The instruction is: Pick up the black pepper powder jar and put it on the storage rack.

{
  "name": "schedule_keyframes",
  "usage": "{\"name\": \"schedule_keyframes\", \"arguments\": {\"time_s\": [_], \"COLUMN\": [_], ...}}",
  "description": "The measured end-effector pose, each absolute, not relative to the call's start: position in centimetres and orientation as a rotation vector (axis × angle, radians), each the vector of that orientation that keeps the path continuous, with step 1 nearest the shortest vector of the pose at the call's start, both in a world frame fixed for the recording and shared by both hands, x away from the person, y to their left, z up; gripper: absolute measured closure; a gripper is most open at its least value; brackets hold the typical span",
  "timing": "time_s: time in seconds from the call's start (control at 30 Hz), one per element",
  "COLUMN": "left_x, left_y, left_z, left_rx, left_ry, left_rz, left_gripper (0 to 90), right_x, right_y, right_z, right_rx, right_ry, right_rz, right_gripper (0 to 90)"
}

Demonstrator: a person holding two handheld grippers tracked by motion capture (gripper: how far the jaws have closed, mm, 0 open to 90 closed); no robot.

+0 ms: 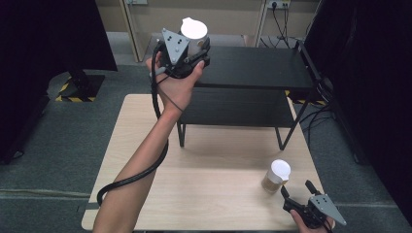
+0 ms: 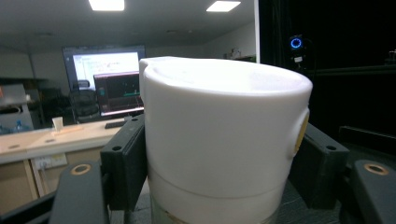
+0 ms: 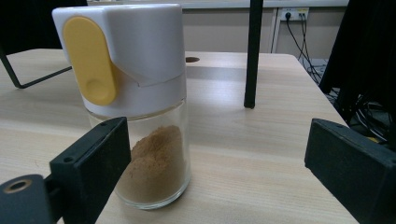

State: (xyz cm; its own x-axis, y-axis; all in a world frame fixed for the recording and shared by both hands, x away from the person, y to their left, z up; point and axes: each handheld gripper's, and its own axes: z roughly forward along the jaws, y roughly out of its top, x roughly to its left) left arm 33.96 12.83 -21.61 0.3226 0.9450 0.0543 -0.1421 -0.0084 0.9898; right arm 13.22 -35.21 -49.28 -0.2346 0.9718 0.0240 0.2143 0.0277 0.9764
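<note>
The right gripper (image 1: 297, 192) sits at the wooden table's (image 1: 214, 160) near right corner, jaws wide apart and empty, just beside a spice jar (image 1: 276, 176) of brown powder. Farther off, the left gripper (image 1: 197, 46) clamps a white-lidded jar (image 1: 194, 34) above the black shelf (image 1: 252, 65).

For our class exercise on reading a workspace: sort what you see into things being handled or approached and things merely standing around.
In play:
left gripper, jaws shut on the white-capped jar
right gripper, jaws open by the spice jar of brown powder
black shelf, near the held jar

Standing around:
wooden table
wall socket
</note>
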Motion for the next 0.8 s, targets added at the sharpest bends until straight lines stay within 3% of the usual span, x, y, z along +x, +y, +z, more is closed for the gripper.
{"name": "schedule_keyframes", "arguments": {"time_s": [0.8], "left_x": [36.0], "left_y": [12.3], "left_z": [-21.3], "left_rx": [1.281], "left_ry": [0.975], "left_rz": [1.022], "left_gripper": [29.7], "right_x": [13.2], "right_y": [-35.2], "right_z": [-49.3], "right_rx": [1.238], "right_ry": [1.554], "right_rz": [1.271], "right_gripper": [7.5]}}
